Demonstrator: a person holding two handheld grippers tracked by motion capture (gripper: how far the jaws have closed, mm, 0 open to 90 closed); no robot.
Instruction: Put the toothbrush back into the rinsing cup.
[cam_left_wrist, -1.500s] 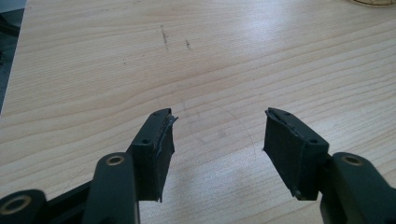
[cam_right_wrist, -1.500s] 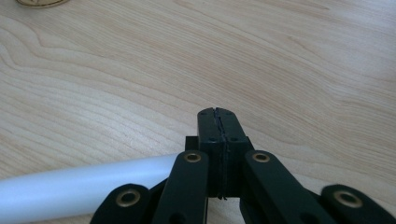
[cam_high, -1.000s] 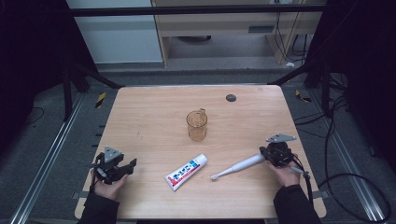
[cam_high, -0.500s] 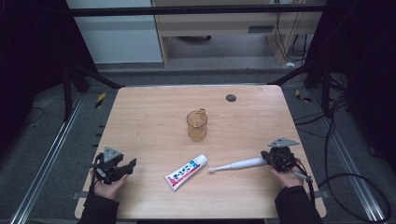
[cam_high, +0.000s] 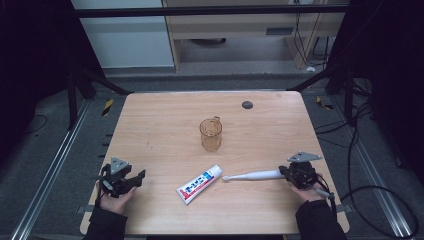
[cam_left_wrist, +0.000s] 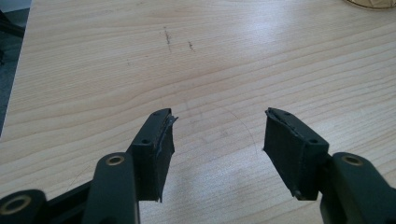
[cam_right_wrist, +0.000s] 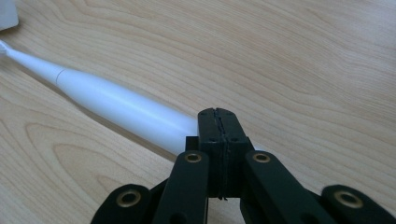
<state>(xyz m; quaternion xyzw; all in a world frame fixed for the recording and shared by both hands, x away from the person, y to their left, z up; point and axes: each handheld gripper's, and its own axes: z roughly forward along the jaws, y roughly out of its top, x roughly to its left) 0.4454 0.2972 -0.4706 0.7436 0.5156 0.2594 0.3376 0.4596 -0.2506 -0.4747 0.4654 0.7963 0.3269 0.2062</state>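
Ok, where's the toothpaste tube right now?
In the high view the toothpaste tube lies flat near the table's front edge, a little left of centre. It sits below the amber cup, with the white electric toothbrush tip just to its right.

The wooden bench (cam_high: 150, 125) carries an amber cup (cam_high: 210, 134) mid-bench, a toothpaste tube (cam_high: 199, 184) nearer, a white toothbrush (cam_high: 252, 176) right.

White toothbrush (cam_high: 255, 175) flat on table (cam_high: 160, 125)

Toothpaste tube (cam_high: 199, 184) left of toothbrush (cam_high: 254, 175), before cup (cam_high: 210, 134)
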